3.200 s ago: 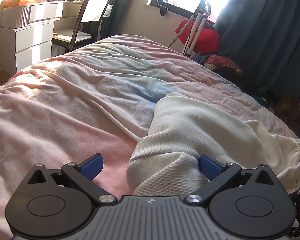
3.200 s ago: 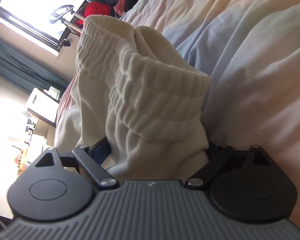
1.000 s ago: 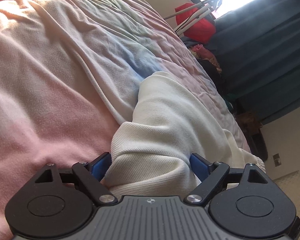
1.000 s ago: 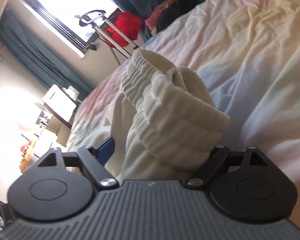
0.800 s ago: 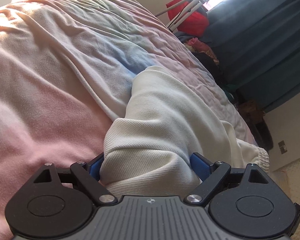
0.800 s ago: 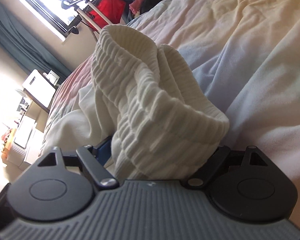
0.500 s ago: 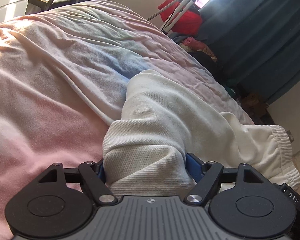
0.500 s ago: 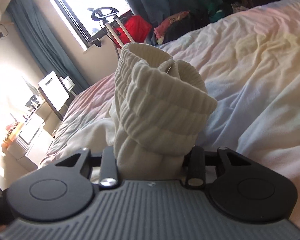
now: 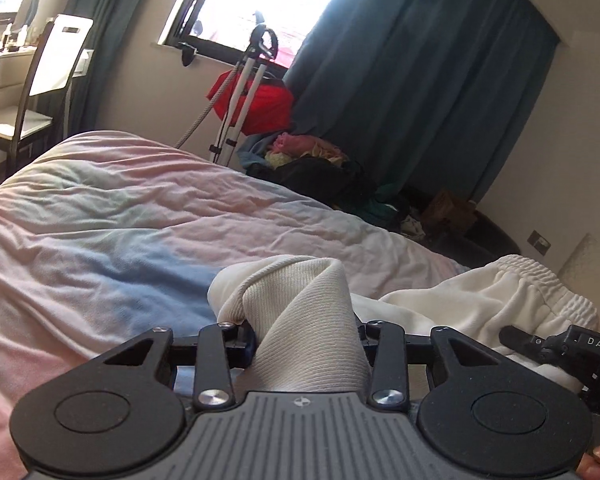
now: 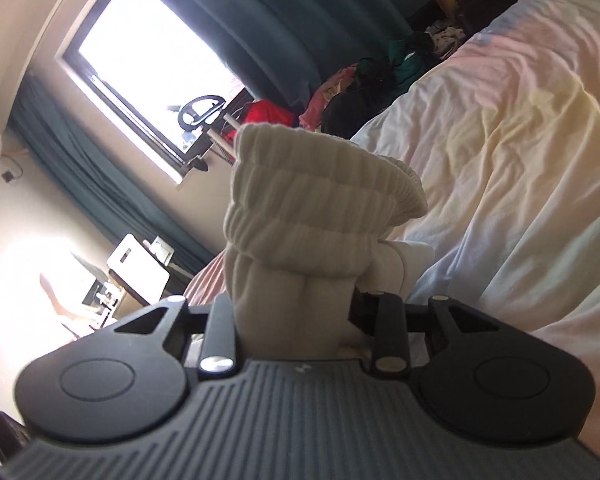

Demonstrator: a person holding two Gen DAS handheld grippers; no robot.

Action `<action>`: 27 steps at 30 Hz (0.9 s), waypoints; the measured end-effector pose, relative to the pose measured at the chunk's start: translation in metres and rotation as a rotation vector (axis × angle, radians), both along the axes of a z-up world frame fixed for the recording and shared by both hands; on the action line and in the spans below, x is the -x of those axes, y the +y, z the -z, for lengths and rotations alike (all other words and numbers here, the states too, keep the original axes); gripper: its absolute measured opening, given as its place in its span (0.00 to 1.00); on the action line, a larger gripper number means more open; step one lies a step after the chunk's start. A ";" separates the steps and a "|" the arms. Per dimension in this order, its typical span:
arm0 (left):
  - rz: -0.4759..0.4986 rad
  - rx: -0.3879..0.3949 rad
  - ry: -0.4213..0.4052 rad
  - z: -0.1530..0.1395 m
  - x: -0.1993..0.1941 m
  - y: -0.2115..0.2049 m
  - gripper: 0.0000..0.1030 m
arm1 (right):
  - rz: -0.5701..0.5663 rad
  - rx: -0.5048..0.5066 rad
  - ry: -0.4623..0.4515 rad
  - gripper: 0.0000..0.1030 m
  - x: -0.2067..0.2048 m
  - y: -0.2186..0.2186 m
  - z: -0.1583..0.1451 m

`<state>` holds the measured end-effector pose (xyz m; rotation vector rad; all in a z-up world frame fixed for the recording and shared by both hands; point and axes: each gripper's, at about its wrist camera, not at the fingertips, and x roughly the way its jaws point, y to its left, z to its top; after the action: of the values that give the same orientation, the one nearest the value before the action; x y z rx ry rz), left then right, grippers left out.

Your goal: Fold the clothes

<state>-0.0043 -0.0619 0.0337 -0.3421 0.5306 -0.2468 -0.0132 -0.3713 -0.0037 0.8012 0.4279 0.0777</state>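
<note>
Cream white sweatpants [image 9: 460,304] lie on the bed. My left gripper [image 9: 306,334] is shut on a bunched fold of the leg fabric [image 9: 308,320] and holds it raised above the duvet. My right gripper [image 10: 296,304] is shut on the ribbed elastic waistband [image 10: 312,208], which stands up bunched between the jaws. In the left wrist view the waistband [image 9: 540,280] and the right gripper's body [image 9: 572,348] show at the right edge. The fingertips of both grippers are hidden by cloth.
A pastel pink, blue and yellow duvet [image 9: 140,232] covers the bed. Beyond it stand a chair [image 9: 48,80], a white stand with a red bag [image 9: 256,108], a clothes pile [image 9: 312,160] on the floor, dark teal curtains [image 9: 420,100] and a window.
Both grippers have closed tight on the sweatpants, which they had been only loosely around. Both have lifted and tilted up, raising the fabric off the duvet.
</note>
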 end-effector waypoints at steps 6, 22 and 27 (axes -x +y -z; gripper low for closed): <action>0.155 0.011 -0.031 -0.034 -0.086 -0.124 0.37 | 0.168 0.015 -0.038 0.34 -0.017 -0.100 -0.040; 0.363 -0.085 0.098 0.083 -0.293 -0.353 0.39 | 0.462 0.075 0.012 0.34 -0.125 -0.265 0.040; 0.443 -0.196 -0.010 0.140 -0.272 -0.339 0.51 | 0.515 0.055 0.060 0.36 -0.107 -0.257 0.104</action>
<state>0.2680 -0.4006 -0.1065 -0.0283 0.6119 -0.6191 0.0942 -0.6278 -0.1077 0.8398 0.2679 -0.4364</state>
